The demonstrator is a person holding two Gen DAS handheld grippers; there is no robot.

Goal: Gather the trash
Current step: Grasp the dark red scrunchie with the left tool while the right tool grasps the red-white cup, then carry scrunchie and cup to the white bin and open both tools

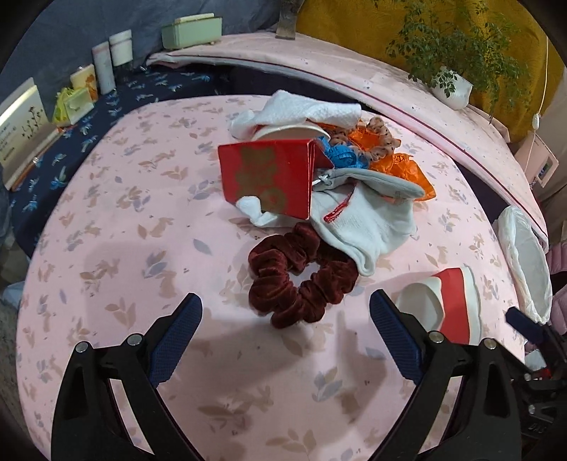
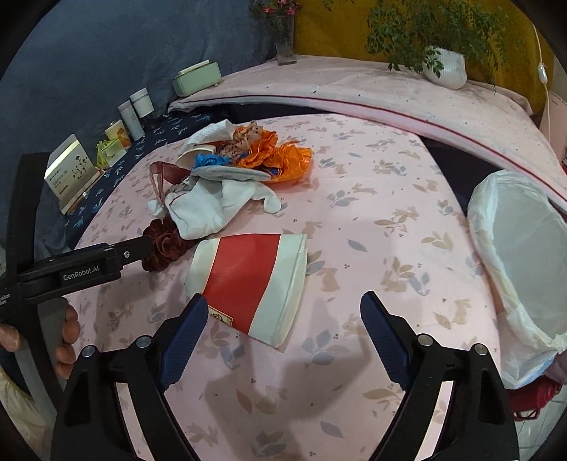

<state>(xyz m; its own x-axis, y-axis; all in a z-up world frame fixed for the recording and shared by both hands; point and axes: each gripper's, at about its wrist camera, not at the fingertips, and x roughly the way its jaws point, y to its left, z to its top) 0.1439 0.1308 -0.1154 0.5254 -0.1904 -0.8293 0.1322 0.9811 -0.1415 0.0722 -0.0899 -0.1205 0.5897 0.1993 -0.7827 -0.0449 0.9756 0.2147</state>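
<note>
On the pink rabbit-print tablecloth [image 1: 141, 248], a dark red velvet scrunchie [image 1: 301, 280] lies just ahead of my left gripper [image 1: 285, 298], which is open and holds nothing. A flattened red-and-white paper cup [image 2: 248, 280] lies on its side between and ahead of the open fingers of my right gripper [image 2: 283, 298]; the left pad is at its near edge. Behind them is a pile: a red card [image 1: 269, 177], white socks [image 1: 361, 227], an orange wrapper [image 1: 407, 166] and a white cloth [image 1: 301, 110]. A bin lined with a white bag [image 2: 524, 248] stands at the table's right edge.
Along the left runs a dark blue cloth with boxes and white bottles [image 1: 106, 67] and a standing card [image 1: 21, 117]. A green box [image 1: 191, 30], a glass vase [image 2: 285, 39] and a potted plant [image 2: 444, 67] stand on the pink ledge behind. A hand [image 2: 67, 340] holds the left gripper.
</note>
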